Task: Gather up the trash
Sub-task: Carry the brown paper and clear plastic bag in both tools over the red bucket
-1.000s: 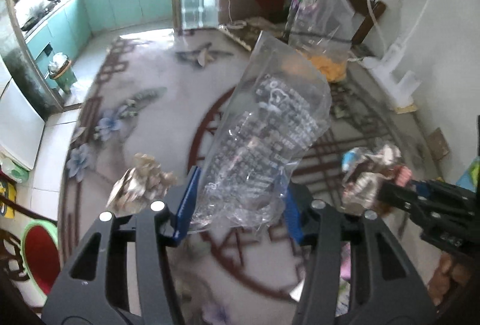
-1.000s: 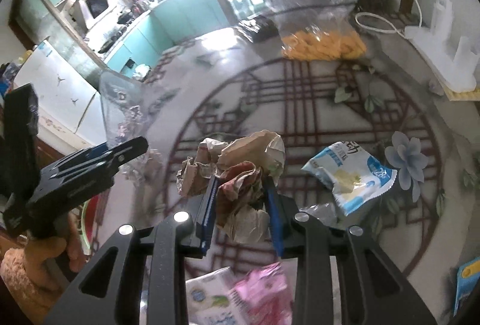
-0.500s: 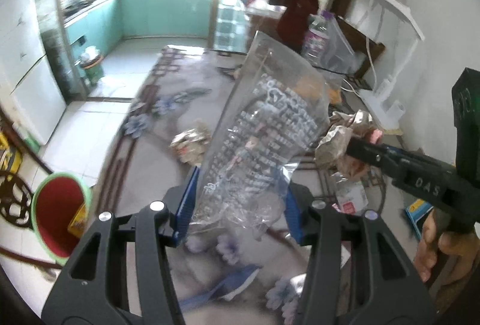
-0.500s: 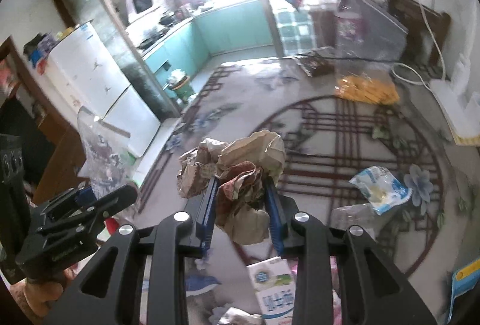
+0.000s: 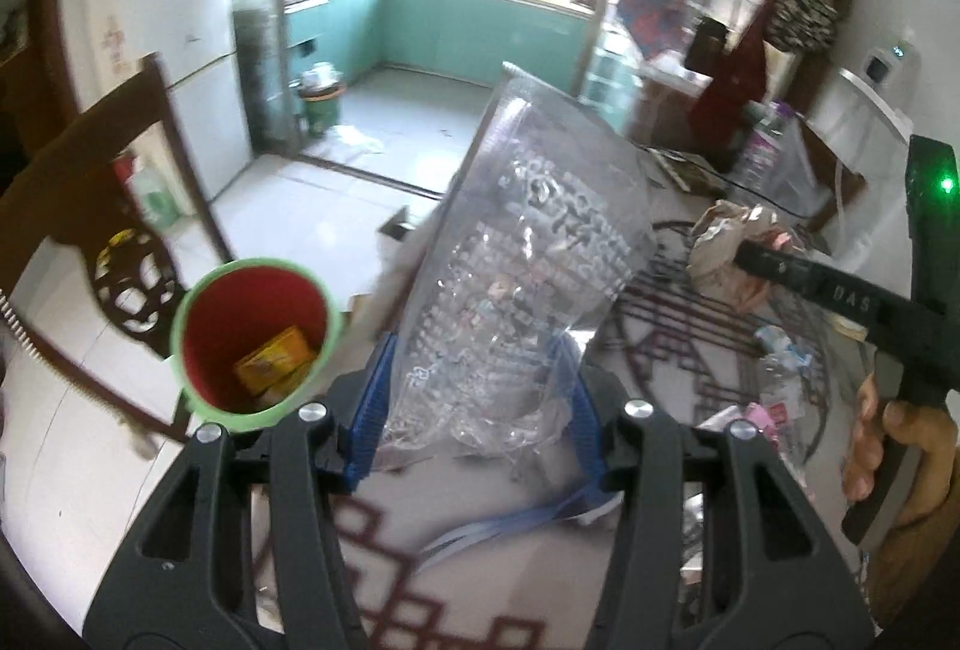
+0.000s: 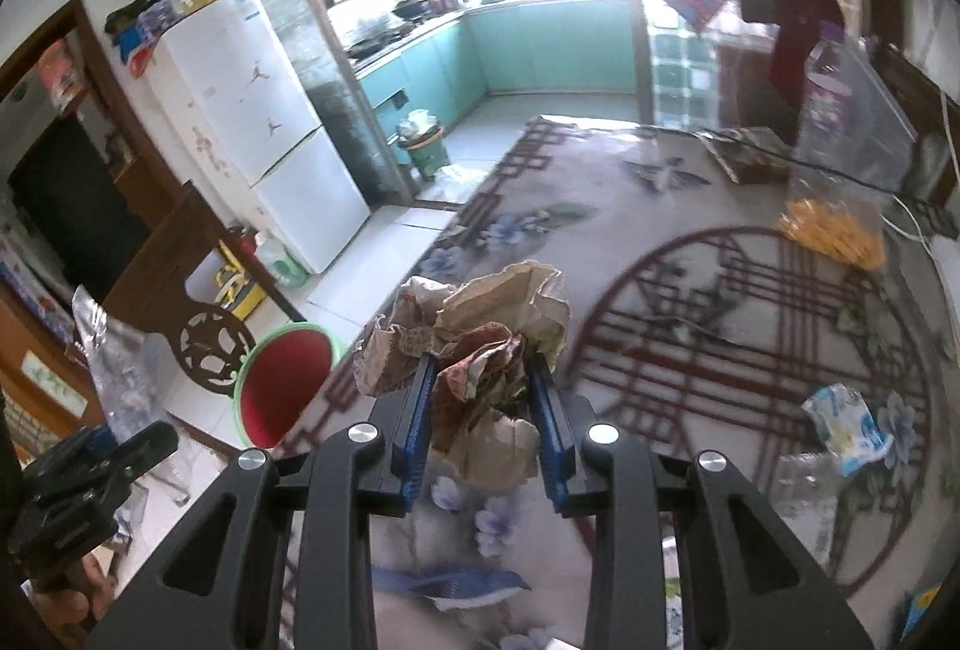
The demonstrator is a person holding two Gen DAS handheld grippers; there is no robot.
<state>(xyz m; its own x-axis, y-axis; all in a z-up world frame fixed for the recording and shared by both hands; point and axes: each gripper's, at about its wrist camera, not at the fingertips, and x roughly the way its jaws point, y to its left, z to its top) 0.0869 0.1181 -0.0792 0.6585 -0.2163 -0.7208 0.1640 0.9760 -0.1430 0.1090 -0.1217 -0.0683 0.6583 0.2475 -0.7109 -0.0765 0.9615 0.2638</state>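
Two tools pinch trash – left tool (image 5: 477, 410) a clear printed wrapper (image 5: 516, 290), right tool (image 6: 483, 413) crumpled brown paper (image 6: 480, 344)

Raised letters "DAS" stand on the black arm of the right tongs (image 5: 729, 254), as the left wrist view shows them, read along the arm near the hand (image 5: 900, 446). The clear plastic bag (image 5: 528, 278) between the pads of the left tongs (image 5: 474, 422) carries several rows of white printed characters, too blurred and crumpled to read. A blue-and-white snack packet (image 6: 846, 428) near the table's (image 6: 600, 254) right edge bears print, likewise illegible. No other text can be made out.
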